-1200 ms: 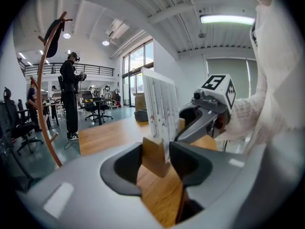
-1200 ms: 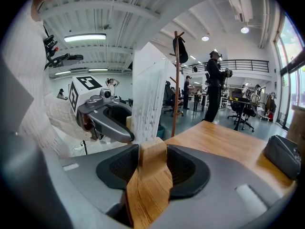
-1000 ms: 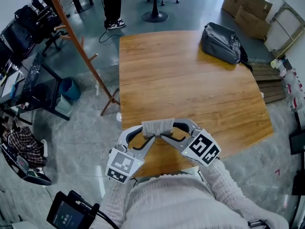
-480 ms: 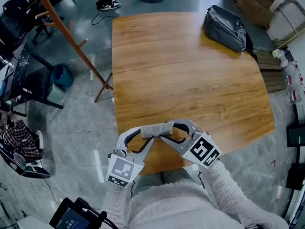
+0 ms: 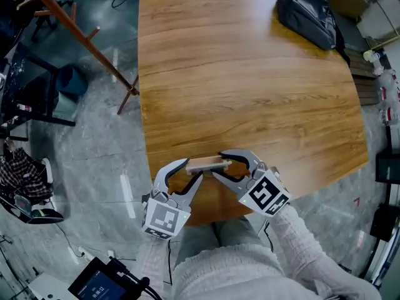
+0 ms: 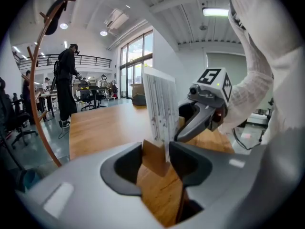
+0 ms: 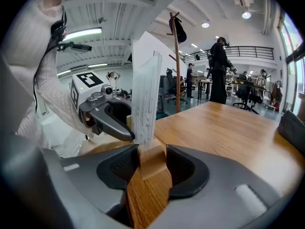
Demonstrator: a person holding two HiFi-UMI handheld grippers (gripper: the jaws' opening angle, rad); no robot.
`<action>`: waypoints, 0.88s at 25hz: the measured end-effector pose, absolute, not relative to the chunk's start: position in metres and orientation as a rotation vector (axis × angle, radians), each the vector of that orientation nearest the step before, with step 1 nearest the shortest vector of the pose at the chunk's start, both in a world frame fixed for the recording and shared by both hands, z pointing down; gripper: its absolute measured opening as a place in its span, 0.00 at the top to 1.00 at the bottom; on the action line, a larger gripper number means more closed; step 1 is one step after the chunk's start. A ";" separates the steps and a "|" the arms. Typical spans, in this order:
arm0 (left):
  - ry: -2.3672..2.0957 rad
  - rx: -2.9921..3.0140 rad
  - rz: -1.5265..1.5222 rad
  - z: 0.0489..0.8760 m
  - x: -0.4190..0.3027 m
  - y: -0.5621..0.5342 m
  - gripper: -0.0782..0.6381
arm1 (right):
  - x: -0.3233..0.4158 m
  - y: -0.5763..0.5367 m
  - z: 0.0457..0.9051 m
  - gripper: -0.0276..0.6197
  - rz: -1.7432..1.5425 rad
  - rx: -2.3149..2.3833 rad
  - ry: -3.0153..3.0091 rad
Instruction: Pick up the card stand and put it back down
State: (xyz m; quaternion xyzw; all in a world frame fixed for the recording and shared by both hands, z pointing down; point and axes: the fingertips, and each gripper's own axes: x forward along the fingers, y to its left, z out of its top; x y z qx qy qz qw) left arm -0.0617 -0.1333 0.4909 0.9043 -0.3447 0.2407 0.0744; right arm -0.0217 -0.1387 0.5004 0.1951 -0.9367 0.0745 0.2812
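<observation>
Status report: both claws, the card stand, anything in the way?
Left claw shut on card stand, one end. Right claw shut on other end. Stand upright. Grey bag far off on table, no obstruction.

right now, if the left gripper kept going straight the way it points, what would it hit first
The card stand: its wooden base sits clamped between the left gripper's jaws. Just beyond, probably, the right gripper, which grips the other end.

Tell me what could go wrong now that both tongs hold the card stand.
The left tongs and right tongs each pinch one end of the card stand; releasing unevenly could twist it and topple the upright card.
It is close to the near edge of the table, so it might land partly off it.
</observation>
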 end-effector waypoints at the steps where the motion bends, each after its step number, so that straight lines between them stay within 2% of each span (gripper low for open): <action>1: -1.031 2.708 0.751 0.500 -0.060 -0.135 0.64 | -0.021 -0.140 0.508 0.68 0.183 0.513 -2.497; 11: -1.009 2.673 0.844 0.527 -0.057 -0.133 0.64 | -0.018 -0.138 0.536 0.68 0.193 0.487 -2.446; 22: -1.036 2.632 0.817 0.533 -0.063 -0.137 0.63 | -0.022 -0.140 0.543 0.69 0.280 0.499 -2.469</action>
